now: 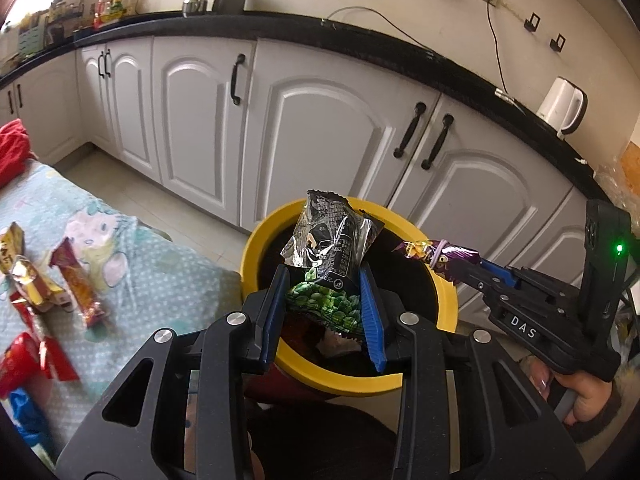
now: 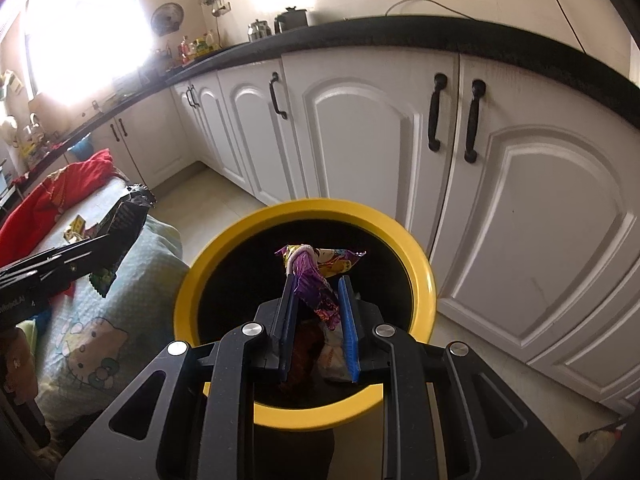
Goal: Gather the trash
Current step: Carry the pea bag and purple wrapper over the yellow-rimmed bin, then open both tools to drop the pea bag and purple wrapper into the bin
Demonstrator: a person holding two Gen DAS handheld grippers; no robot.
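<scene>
Off to your left, more wrappers [image 1: 78,288] wait on the patterned cloth [image 1: 168,264] near its bin-side edge. Your left gripper [image 1: 324,276] is pinching the black-and-green snack bag [image 1: 328,260] over the near rim of the yellow bin [image 1: 256,248], and your right gripper [image 2: 316,284] is clamped on the purple wrapper [image 2: 316,276] above the bin's dark mouth. This looks like the drop step: ease both pairs of jaws apart next, then go back for the rest.

white cabinets [image 2: 360,128] w/ black counter [image 1: 280,26], bright window [image 2: 80,32].
</scene>
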